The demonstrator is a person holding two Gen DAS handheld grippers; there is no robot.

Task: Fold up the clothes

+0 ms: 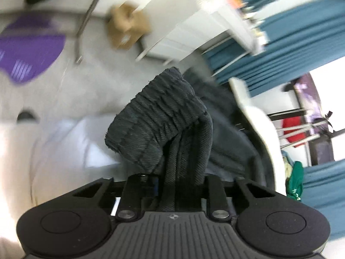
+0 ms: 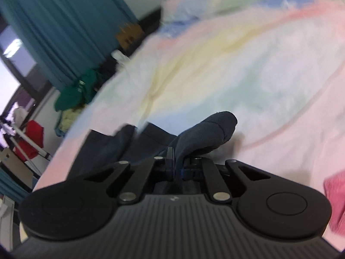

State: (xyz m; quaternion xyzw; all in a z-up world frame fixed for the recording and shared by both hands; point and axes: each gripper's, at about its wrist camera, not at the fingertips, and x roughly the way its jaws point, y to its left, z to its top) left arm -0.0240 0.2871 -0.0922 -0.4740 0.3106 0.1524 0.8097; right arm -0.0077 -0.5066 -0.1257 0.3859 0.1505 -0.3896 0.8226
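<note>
Fingers of the left gripper and right gripper pinch dark trousers lifted over the pastel bed, their tips buried in cloth, background blurred, no writing legible.

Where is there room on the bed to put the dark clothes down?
In the right wrist view the pastel sheet looks bare ahead of the right gripper, between the dark garment and the blurred yellow fabric at the top. It is crowded lower right by a pink cloth. The left gripper also clamps dark fabric.
</note>
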